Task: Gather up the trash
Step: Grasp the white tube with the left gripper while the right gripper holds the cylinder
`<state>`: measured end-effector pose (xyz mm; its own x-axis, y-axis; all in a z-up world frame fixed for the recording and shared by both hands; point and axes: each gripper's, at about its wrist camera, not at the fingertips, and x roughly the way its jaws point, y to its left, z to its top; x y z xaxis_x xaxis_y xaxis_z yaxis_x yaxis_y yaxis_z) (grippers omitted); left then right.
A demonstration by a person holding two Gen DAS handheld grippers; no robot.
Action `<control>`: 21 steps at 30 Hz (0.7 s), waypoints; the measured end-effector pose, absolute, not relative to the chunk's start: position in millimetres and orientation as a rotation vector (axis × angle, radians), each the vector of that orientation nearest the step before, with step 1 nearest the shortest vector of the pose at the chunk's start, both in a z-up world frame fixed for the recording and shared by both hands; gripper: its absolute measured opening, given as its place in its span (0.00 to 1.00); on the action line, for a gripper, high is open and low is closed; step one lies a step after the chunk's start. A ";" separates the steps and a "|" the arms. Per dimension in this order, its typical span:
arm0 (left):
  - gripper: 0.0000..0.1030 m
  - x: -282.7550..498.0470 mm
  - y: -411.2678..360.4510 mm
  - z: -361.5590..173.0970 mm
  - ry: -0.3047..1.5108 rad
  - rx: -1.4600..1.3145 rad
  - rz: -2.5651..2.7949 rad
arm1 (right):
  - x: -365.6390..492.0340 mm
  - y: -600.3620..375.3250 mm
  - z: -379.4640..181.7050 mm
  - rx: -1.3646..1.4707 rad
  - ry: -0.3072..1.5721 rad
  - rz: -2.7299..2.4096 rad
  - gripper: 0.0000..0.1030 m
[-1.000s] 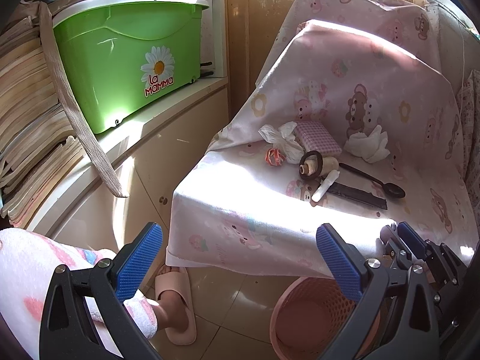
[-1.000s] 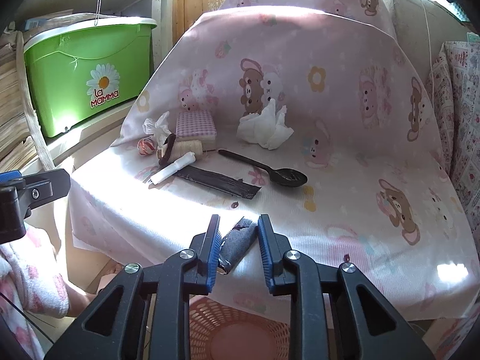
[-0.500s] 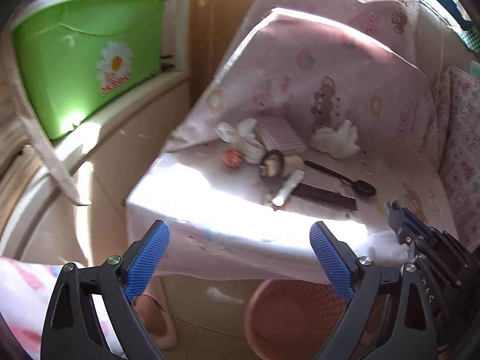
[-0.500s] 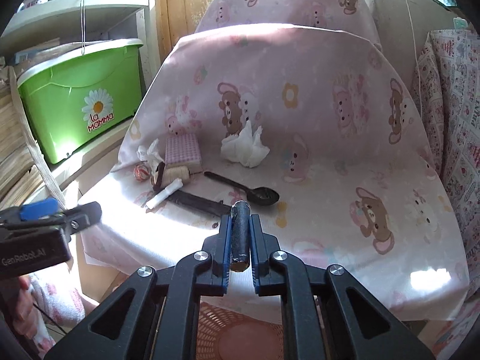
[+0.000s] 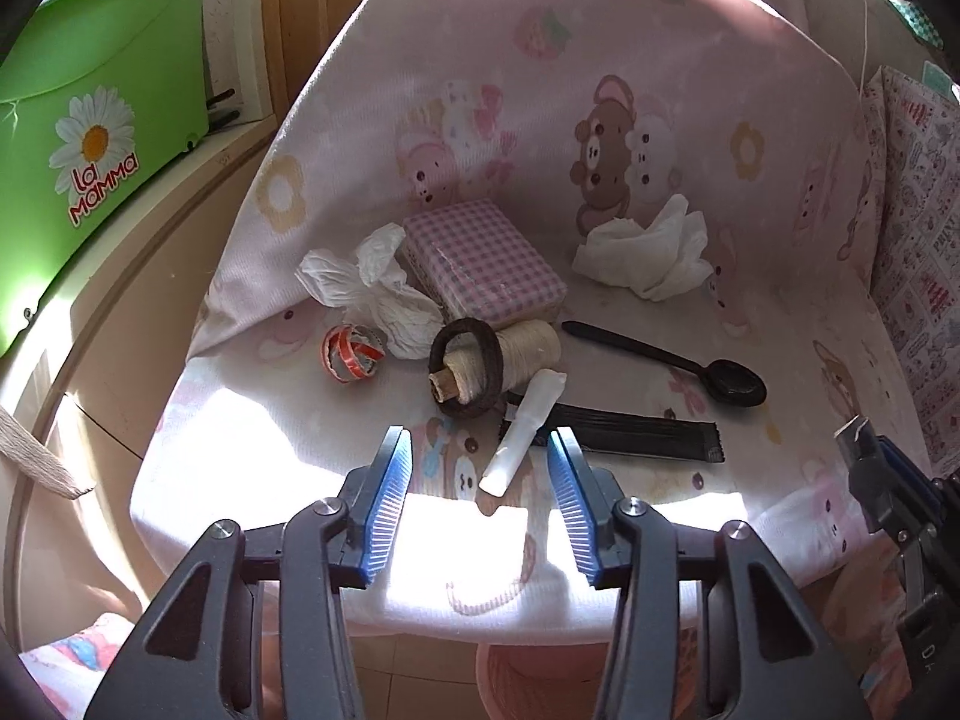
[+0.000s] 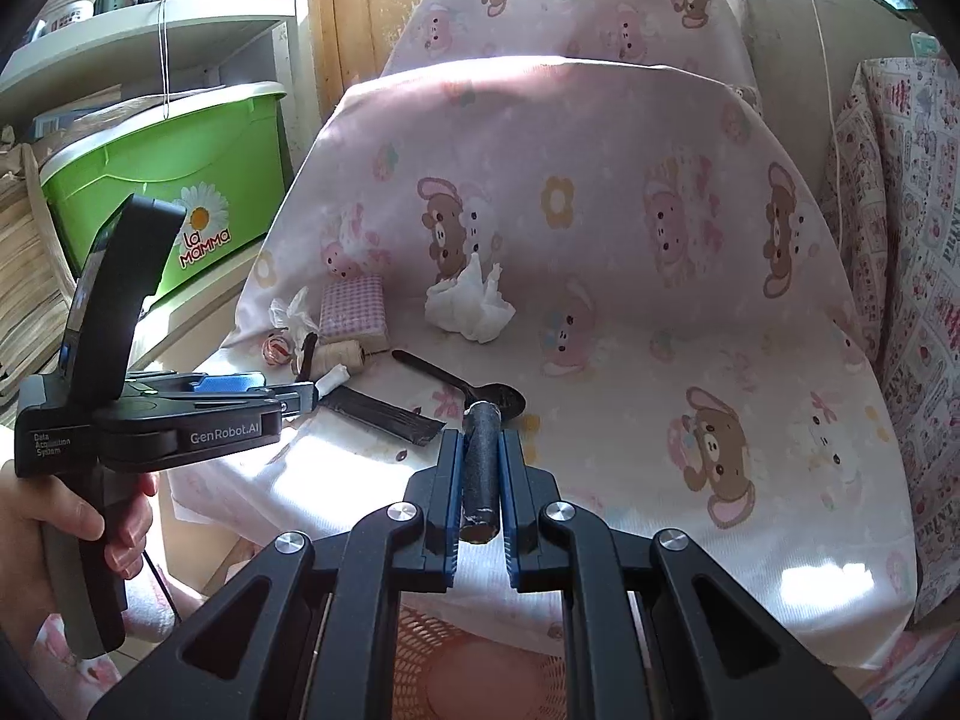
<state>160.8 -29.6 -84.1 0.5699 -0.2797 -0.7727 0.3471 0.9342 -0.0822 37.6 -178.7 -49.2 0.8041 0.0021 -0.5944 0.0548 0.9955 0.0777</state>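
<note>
On the pink bear-print seat cover [image 5: 600, 138] lie a white stick packet [image 5: 521, 435], a long black wrapper [image 5: 636, 438], a black spoon [image 5: 690, 366], a crumpled tissue [image 5: 645, 258], crumpled white plastic [image 5: 372, 288] and a red-and-white scrap [image 5: 351, 354]. My left gripper [image 5: 480, 480] hovers at the seat's front edge. Its jaws are closing, with the near end of the white packet between them and no pad touching it. My right gripper [image 6: 482, 441] is shut on a dark rolled wrapper [image 6: 480, 468], held above the seat.
A pink checked box [image 5: 486, 258] and a twine spool ringed by a brown hair band [image 5: 492, 360] sit among the trash. A pink mesh basket [image 6: 480, 678] stands on the floor under the seat's front edge. A green tub [image 5: 90, 90] sits on the shelf at left.
My left gripper moved in over the seat's front and its jaws narrowed around the white packet. My right gripper shut on the dark roll and lifted it off the seat.
</note>
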 end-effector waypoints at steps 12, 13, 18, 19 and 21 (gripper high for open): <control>0.09 146.5 -31.1 -81.2 0.815 0.020 -0.381 | 38.0 -184.7 -52.3 0.137 0.654 -0.038 0.12; 0.08 143.1 -30.2 -78.5 0.803 0.020 -0.374 | 38.1 -185.6 -52.3 0.143 0.656 -0.041 0.12; 0.08 132.0 -19.0 -67.2 0.774 -0.030 -0.374 | 34.4 -183.8 -48.1 0.120 0.642 -0.049 0.12; 0.08 129.7 -17.9 -65.4 0.772 -0.037 -0.376 | 33.4 -182.7 -47.2 0.114 0.640 -0.048 0.12; 0.08 124.9 -15.6 -59.6 0.766 -0.049 -0.384 | 31.7 -180.4 -46.1 0.105 0.639 -0.044 0.12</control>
